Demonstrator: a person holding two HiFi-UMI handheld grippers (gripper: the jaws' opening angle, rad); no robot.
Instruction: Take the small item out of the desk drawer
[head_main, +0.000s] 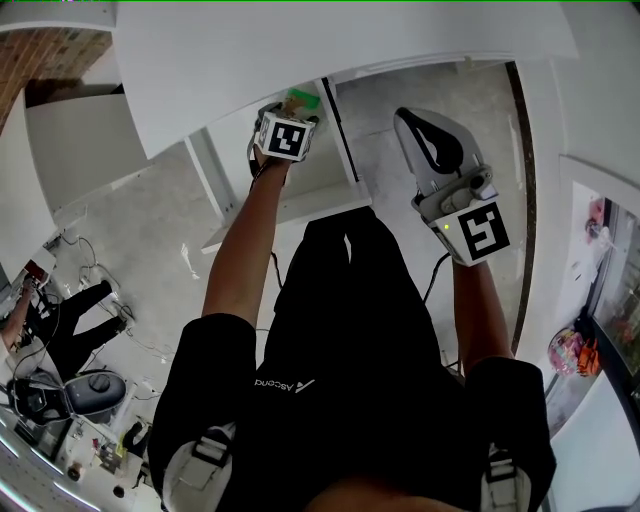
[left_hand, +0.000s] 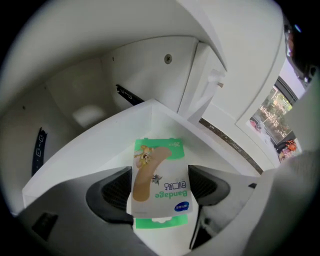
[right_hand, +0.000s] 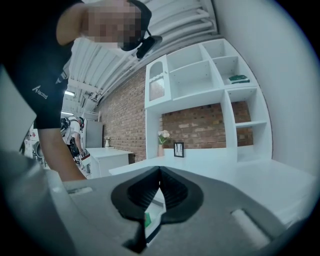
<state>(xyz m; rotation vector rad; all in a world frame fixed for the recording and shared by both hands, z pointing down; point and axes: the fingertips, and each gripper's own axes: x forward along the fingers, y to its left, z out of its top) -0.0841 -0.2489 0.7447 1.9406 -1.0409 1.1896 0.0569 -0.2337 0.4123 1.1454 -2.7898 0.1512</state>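
Drawer (head_main: 328, 172); bandage box (head_main: 299, 101), seemingly half-hidden

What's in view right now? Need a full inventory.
desk: 1, white, above the drawer
drawer: 1, white, pulled open under the desk
bandage box: 1, green and white, over the open drawer
shelf unit: 1, white, against the brick wall
picture frame: 1, dark, on the white surface by the shelf unit
left gripper: 1, grey, closed on the bandage box
right gripper: 1, grey, jaws together, right of the drawer
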